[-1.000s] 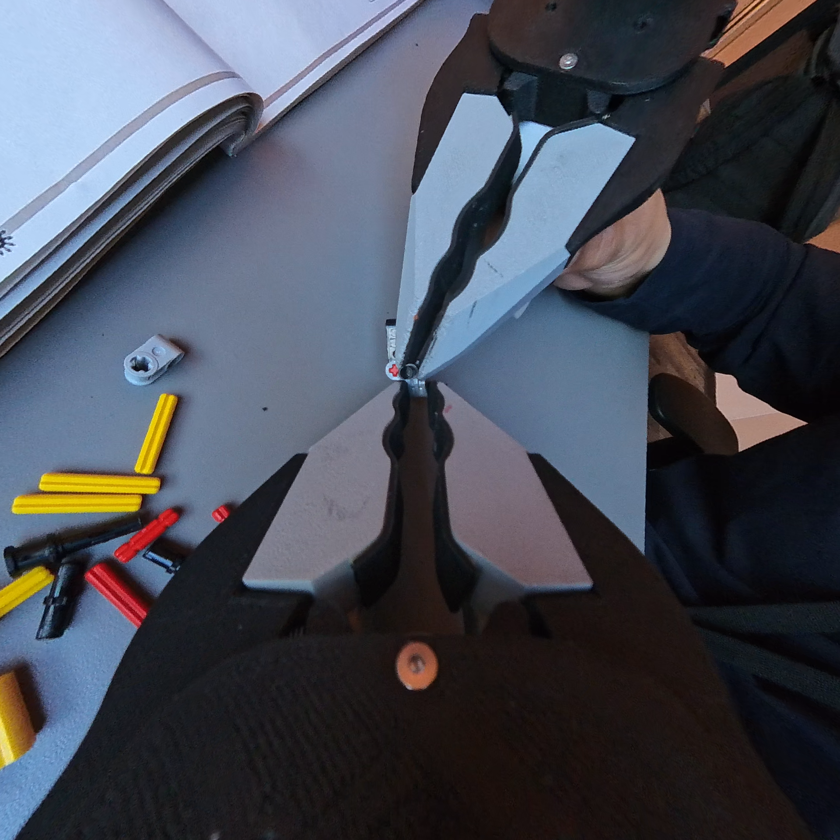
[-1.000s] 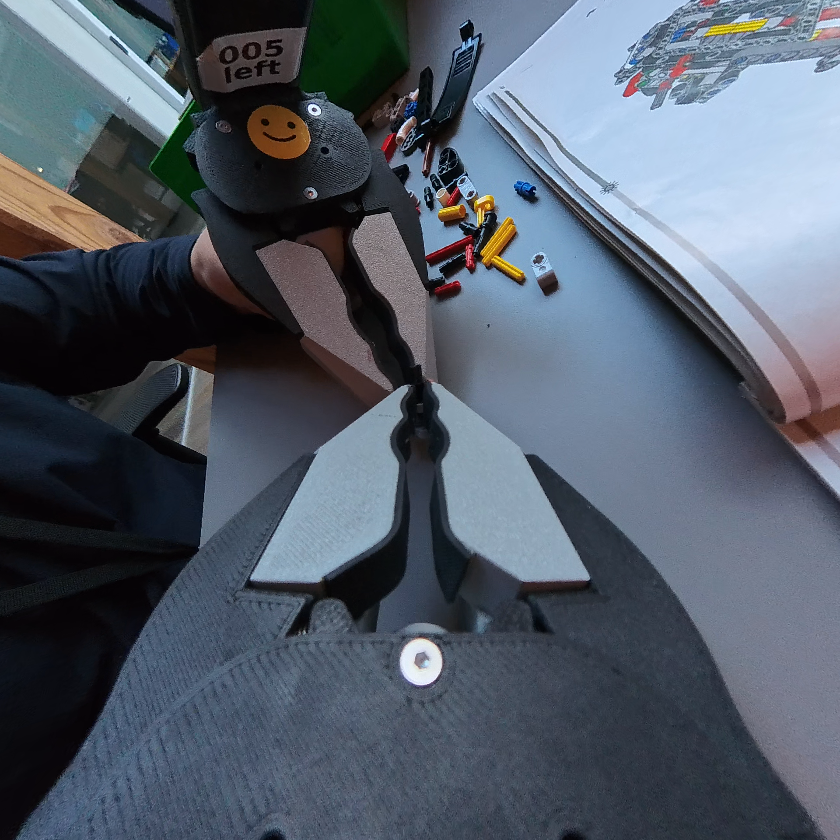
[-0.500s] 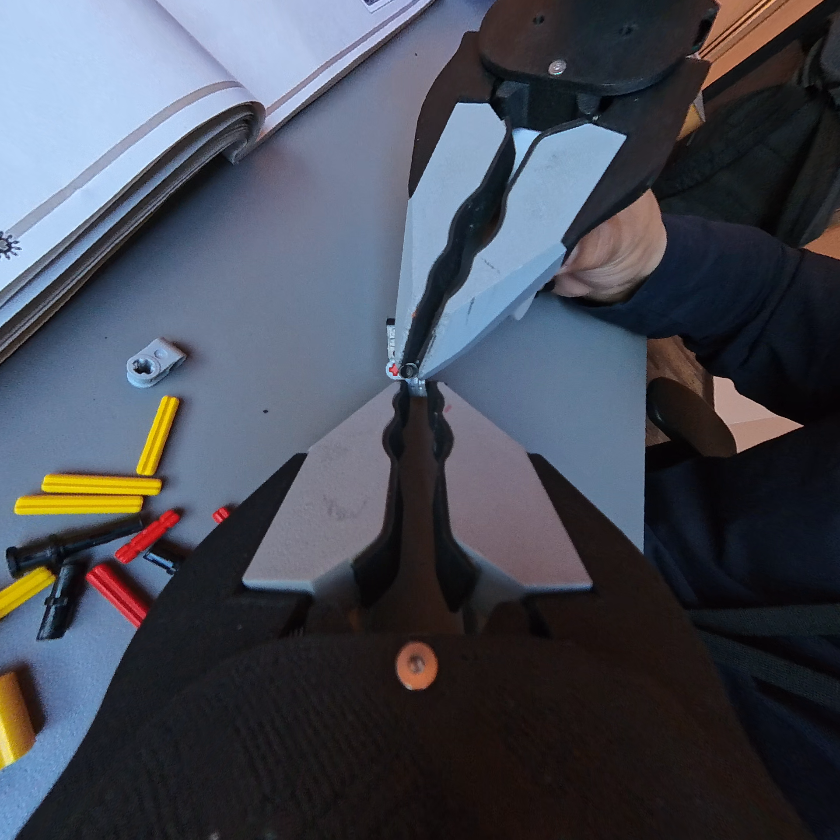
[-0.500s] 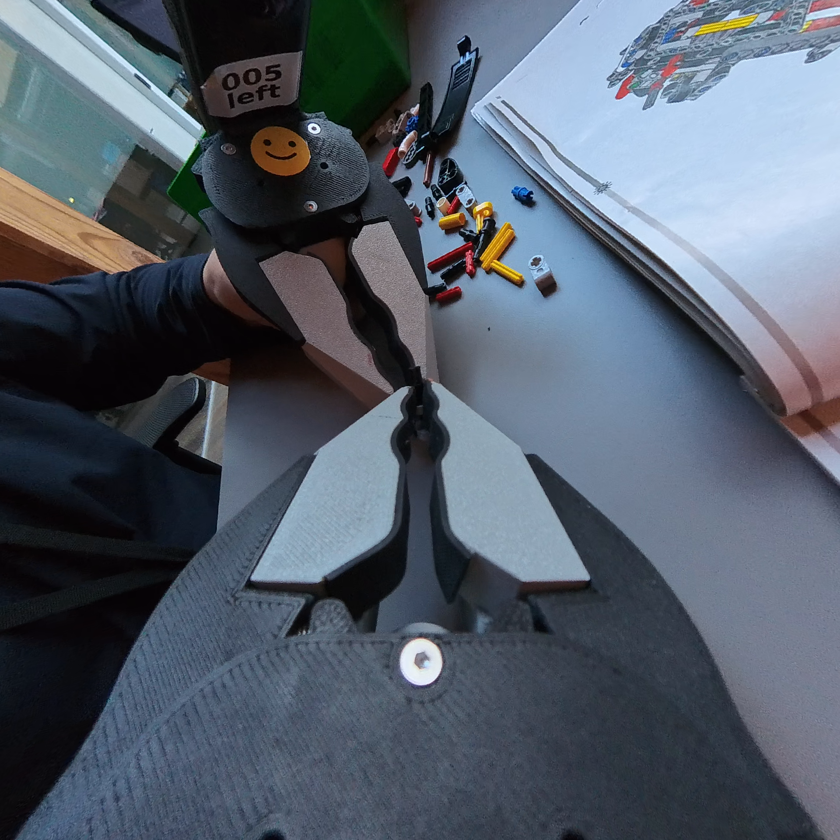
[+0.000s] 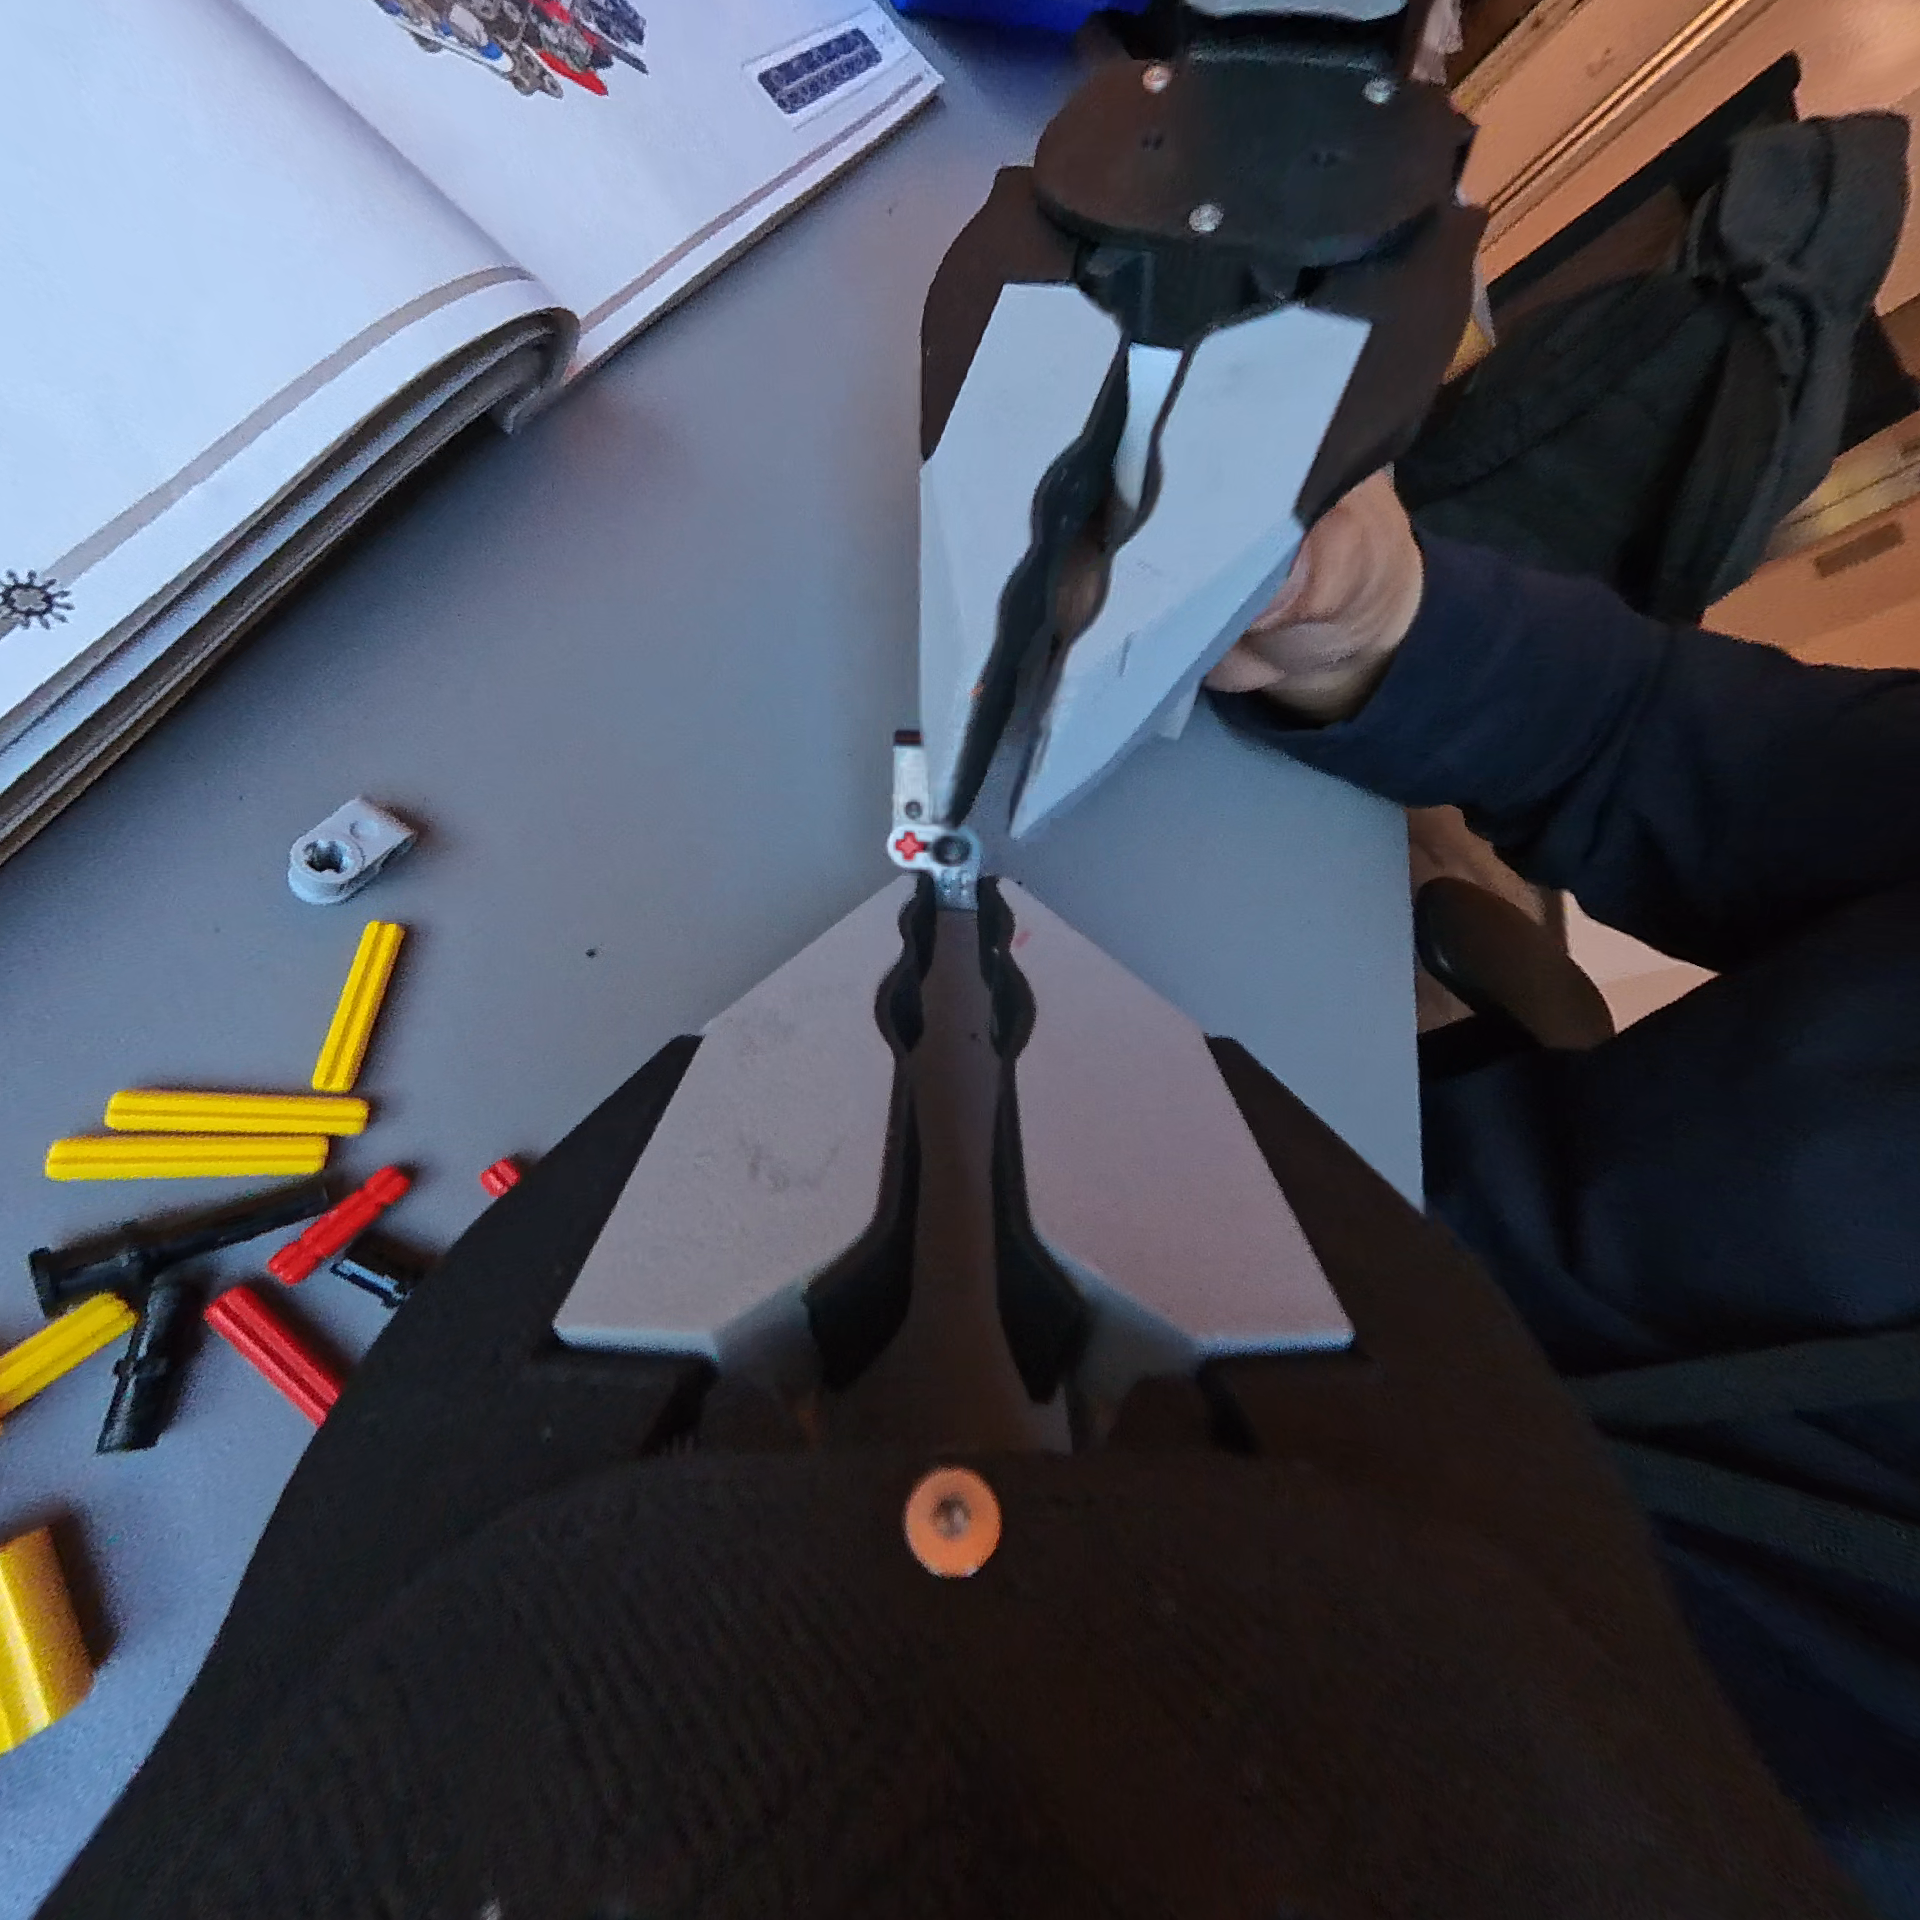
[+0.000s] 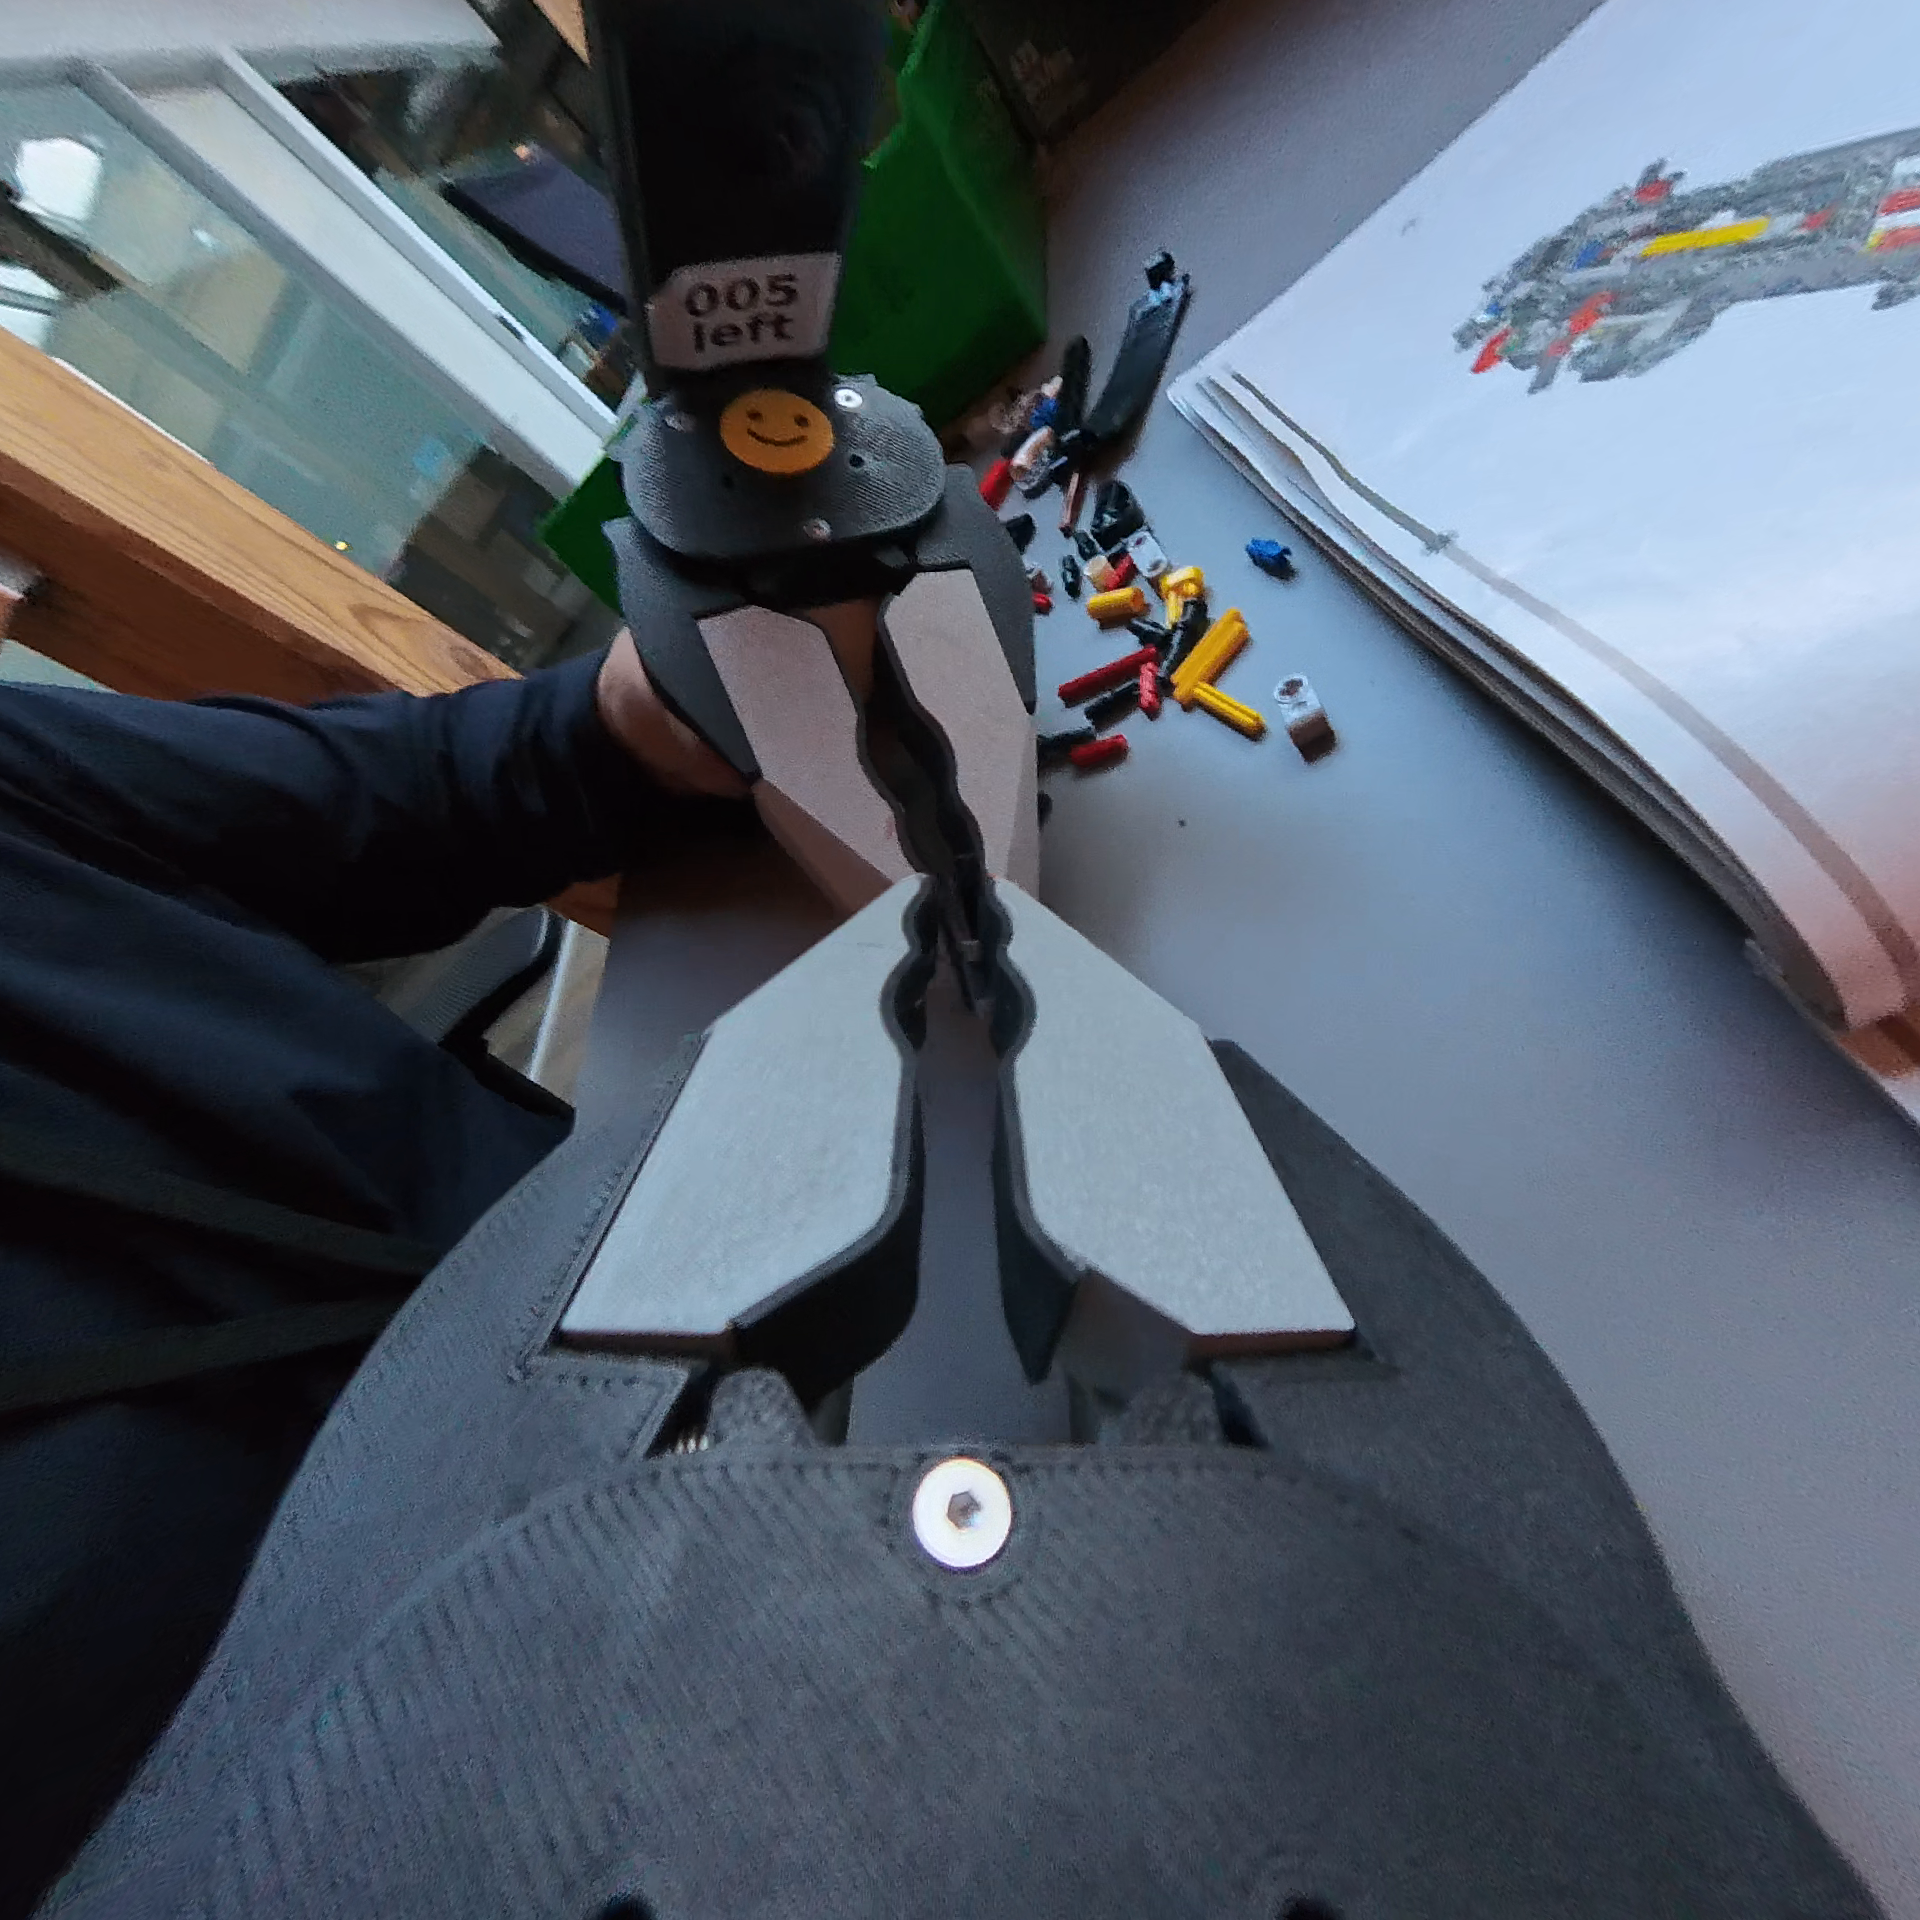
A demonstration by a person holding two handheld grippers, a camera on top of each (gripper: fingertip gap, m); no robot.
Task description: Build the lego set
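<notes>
While the left claw [image 5: 954,891] pinched a small grey piece [image 5: 932,847] above the table [image 5: 665,665], the right claw [image 5: 982,821], tips slightly parted, touched its far side from directly opposite.

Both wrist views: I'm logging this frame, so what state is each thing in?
Left claw: shut on the small grey connector piece.
Right claw: slightly parted, tips at the same piece.
Instruction book: lying open.
Grey loose connector: lying flat on table.
Yellow axles: lying loose.
</notes>
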